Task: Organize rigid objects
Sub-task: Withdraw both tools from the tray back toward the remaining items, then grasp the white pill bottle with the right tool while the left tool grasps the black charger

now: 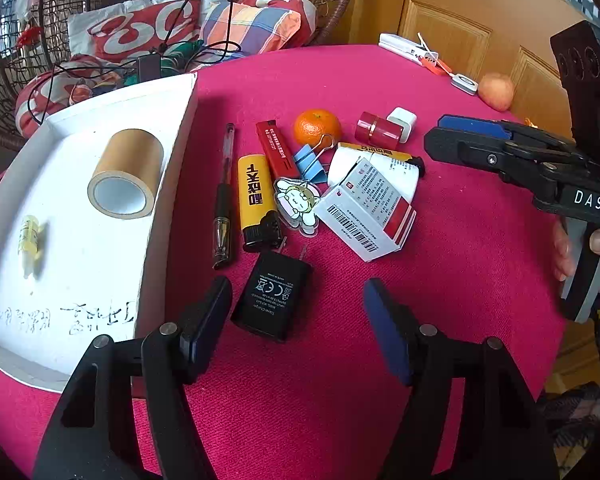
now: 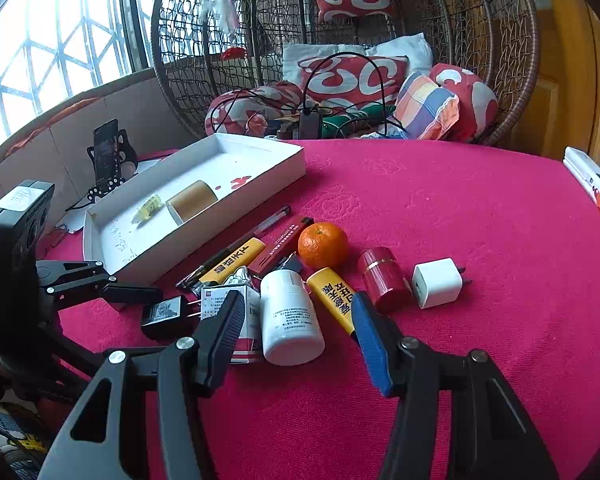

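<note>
My left gripper [image 1: 296, 320] is open low over the red cloth, with a black charger [image 1: 274, 296] lying between its fingers, nearer the left one. My right gripper [image 2: 296, 326] is open too, and a white bottle [image 2: 290, 320] lies between its fingertips; in the left wrist view this right gripper [image 1: 436, 136] comes in from the right. The white tray [image 1: 172, 160] on the left holds a tape roll [image 1: 126, 172] and a small yellow bottle [image 1: 29, 240]. A pen [image 1: 225, 196], yellow lighter [image 1: 256, 200], red box [image 1: 276, 148], binder clip [image 1: 312, 160] and medicine box [image 1: 368, 212] lie clustered beside it.
A tangerine [image 1: 317, 127], red cylinder [image 1: 378, 130] and white charger [image 1: 402, 122] sit behind the cluster. An apple [image 1: 496, 91] and a white device [image 1: 404, 46] rest near the far edge. A wicker chair [image 2: 500, 60] with cushions stands behind, and a phone stand [image 2: 108, 160] beside the tray.
</note>
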A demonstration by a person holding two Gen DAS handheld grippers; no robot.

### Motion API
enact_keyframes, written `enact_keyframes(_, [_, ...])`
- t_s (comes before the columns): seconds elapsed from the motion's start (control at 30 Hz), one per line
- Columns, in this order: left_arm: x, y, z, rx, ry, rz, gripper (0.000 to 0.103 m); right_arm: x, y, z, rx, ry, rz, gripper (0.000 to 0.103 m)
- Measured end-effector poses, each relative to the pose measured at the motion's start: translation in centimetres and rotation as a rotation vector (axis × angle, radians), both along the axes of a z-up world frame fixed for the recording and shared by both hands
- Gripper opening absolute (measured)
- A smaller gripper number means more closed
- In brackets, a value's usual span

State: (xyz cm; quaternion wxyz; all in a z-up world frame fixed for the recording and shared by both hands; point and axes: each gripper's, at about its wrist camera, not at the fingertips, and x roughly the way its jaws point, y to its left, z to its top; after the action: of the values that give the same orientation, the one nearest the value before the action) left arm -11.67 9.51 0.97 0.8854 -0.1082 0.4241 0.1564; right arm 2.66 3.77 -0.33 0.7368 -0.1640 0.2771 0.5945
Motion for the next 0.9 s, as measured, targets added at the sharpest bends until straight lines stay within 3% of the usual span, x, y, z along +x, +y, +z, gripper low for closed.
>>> enact_keyframes(0.13, [-0.1, 0.1, 0.1, -0.003, 0.001, -0.004, 0.065, 0.2, 1.3, -1.1, -0.065, -0.005, 0.011, 0.041])
enact_keyframes(0.23, [-0.2, -0.3, 0.6, -0.024, -0.017, -0.038, 0.061, 0.0, 1.5, -1.6, -0.084, 0.008, 0.020, 0.038])
enact_keyframes(0.37, [0.2, -0.3, 0.3, -0.027, -0.007, -0.040, 0.061, -0.2, 1.9, -1.5, -0.083, 0.015, 0.023, 0.037])
enact_keyframes(0.47, [0.5, 0.3, -0.6, -0.080, 0.014, -0.030, 0.059, 0.2, 2.5, -1.8, -0.093, 0.040, 0.010, 0.037])
enact_keyframes(0.6, [0.6, -0.5, -0.6, -0.056, 0.020, -0.058, 0.057, 0.7, 2.8, -2.2, -0.102, 0.077, 0.000, 0.038])
enact_keyframes(0.63, [0.6, -0.5, -0.7, -0.052, 0.020, -0.058, 0.056, 0.8, 3.1, -2.7, -0.143, 0.084, 0.000, 0.040])
enact_keyframes(0.77, [0.3, 0.0, -0.6, -0.074, 0.006, -0.038, 0.049, 0.2, 3.1, -2.8, -0.148, 0.050, 0.005, 0.042])
enact_keyframes(0.87, [0.0, 0.2, -0.6, -0.081, -0.003, -0.029, 0.045, 0.3, 2.8, -2.6, -0.136, 0.064, -0.004, 0.036])
enact_keyframes(0.9, [0.0, 0.2, -0.6, -0.063, 0.000, -0.021, 0.035, 0.4, 2.5, -2.5, -0.127, 0.070, -0.015, 0.036])
